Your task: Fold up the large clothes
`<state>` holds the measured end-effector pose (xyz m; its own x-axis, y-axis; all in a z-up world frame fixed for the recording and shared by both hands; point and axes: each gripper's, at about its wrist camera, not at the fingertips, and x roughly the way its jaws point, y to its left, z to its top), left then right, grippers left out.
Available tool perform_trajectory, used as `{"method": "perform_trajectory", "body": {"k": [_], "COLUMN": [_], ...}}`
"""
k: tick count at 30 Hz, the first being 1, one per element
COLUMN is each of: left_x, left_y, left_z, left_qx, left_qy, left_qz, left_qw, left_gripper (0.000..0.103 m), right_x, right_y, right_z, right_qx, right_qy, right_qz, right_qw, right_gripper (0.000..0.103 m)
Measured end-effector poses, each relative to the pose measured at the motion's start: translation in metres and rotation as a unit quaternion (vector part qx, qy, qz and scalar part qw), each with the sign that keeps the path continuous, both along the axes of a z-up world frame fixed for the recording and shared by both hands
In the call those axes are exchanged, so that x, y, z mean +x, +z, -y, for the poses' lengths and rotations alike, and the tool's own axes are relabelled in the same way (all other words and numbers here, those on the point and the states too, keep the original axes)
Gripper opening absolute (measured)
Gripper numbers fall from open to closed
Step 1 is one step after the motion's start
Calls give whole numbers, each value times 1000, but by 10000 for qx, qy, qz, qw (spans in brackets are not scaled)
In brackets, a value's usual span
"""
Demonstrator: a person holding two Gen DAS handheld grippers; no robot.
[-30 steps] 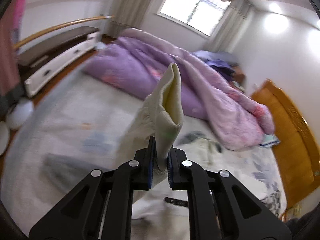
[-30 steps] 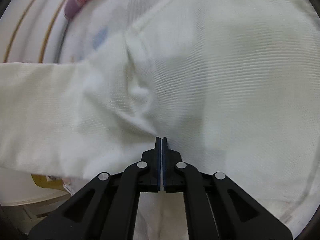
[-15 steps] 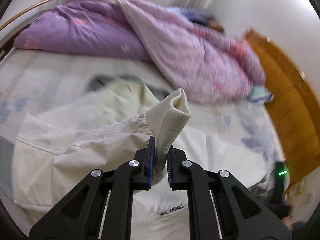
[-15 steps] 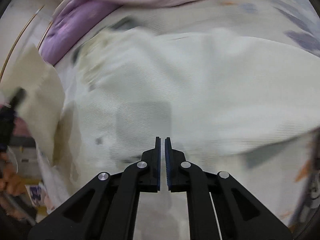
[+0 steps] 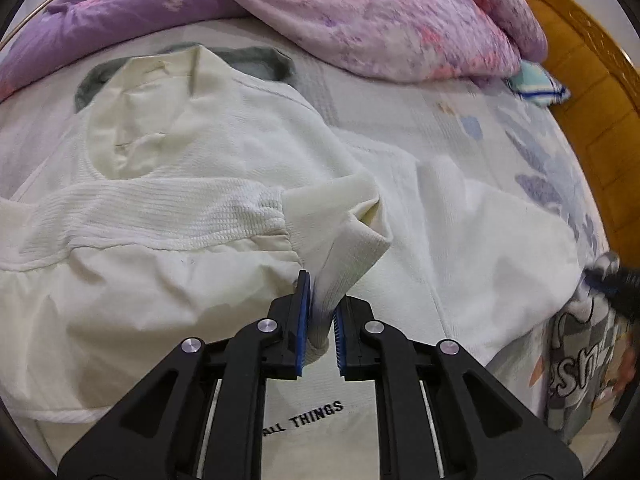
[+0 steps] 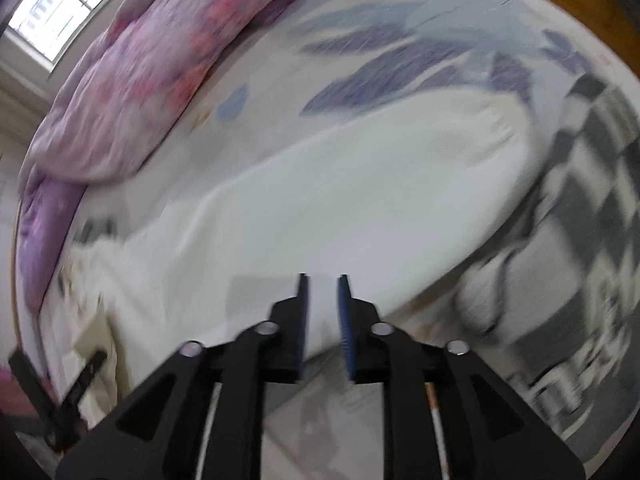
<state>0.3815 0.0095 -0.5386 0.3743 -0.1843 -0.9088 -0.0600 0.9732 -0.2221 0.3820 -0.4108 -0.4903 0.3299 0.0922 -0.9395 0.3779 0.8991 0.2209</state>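
Cream ribbed sweatshirt [image 5: 208, 128] spread flat on the floral-print bed sheet [image 5: 460, 120]; its knit cuff [image 5: 344, 240] folded across the body. Purple floral quilt [image 5: 360, 12] heaped behind it; orange wooden headboard [image 5: 592, 72] at right.

We've carried the sleeve cuff [image 5: 344, 236] with the left gripper [image 5: 322, 312] from raised in the air down across the cream jacket [image 5: 160, 160]; right gripper [image 6: 323, 300] went from closed on fabric to jaws parted, swung toward the bedsheet [image 6: 400, 40]
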Motion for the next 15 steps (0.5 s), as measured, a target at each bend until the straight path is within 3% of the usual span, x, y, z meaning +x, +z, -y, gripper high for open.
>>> {"method": "perform_trajectory", "body": {"k": [3, 5, 8, 10, 11, 13, 15], "left_x": [-2, -2, 0, 3, 3, 1, 0], "left_y": [-7, -14, -20, -17, -15, -7, 2], "left_z": [11, 16, 22, 23, 24, 29, 40], "left_qx": [24, -28, 31, -74, -155, -349, -419], "left_qy": [-92, -113, -167, -138, -125, -118, -276], "left_qz": [-114, -295, -396, -459, -461, -396, -259], "left_qw": [9999, 9995, 9991, 9988, 9987, 9985, 9984], "left_gripper": [15, 18, 19, 30, 44, 47, 48], "right_x": [15, 21, 32, 38, 39, 40, 44], "right_y": [11, 10, 6, -4, -9, -17, -24], "right_z": [31, 53, 87, 110, 120, 132, 135], "right_qx": [-449, -570, -480, -352, -209, 109, 84], "right_qy": [-396, -653, -884, -1049, -1202, -1378, -1340], "right_qz": [-68, -197, -404, -782, -990, -1135, -1322], "right_qw": [9982, 9960, 9941, 9908, 9876, 9839, 9821], "right_gripper": [42, 54, 56, 56, 57, 57, 57]}}
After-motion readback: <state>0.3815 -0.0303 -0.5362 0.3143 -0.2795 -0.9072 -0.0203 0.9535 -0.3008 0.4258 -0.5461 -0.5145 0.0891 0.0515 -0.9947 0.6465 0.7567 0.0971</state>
